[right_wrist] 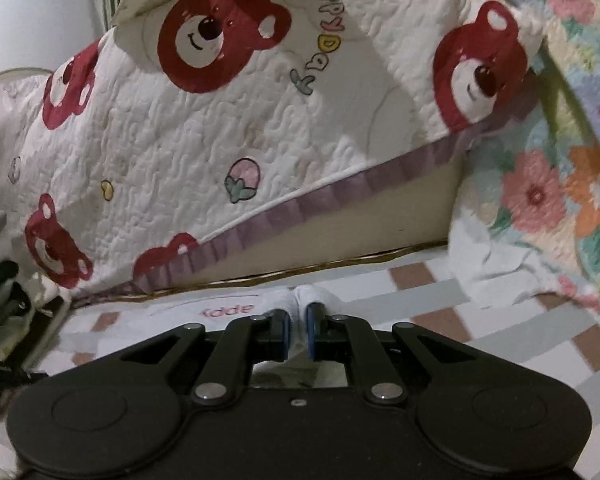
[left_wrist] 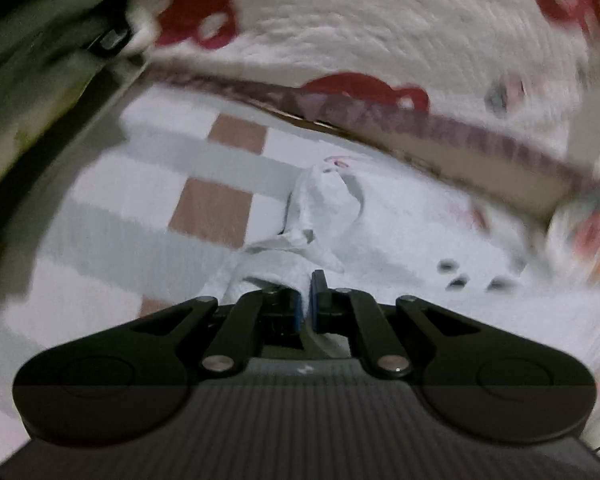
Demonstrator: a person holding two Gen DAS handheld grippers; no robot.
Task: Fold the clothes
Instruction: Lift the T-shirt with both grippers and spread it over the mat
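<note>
The left gripper (left_wrist: 307, 300) has its jaws pressed onto a bunched fold of the white garment (left_wrist: 380, 232); the cloth trails forward from the jaws in a twisted ridge and spreads flat over the checked sheet (left_wrist: 216, 204); the left wrist view is blurred, so finer detail is lost. The right gripper (right_wrist: 297, 332) likewise pinches a small tuft of the same white garment (right_wrist: 236, 310), which lies on the checked sheet (right_wrist: 440, 320) and shows pink lettering beside the jaws. Just beyond stands a quilted bear-print cushion (right_wrist: 220, 128) with a purple-striped edge; a floral quilt (right_wrist: 540, 200) lies to its right.
</note>
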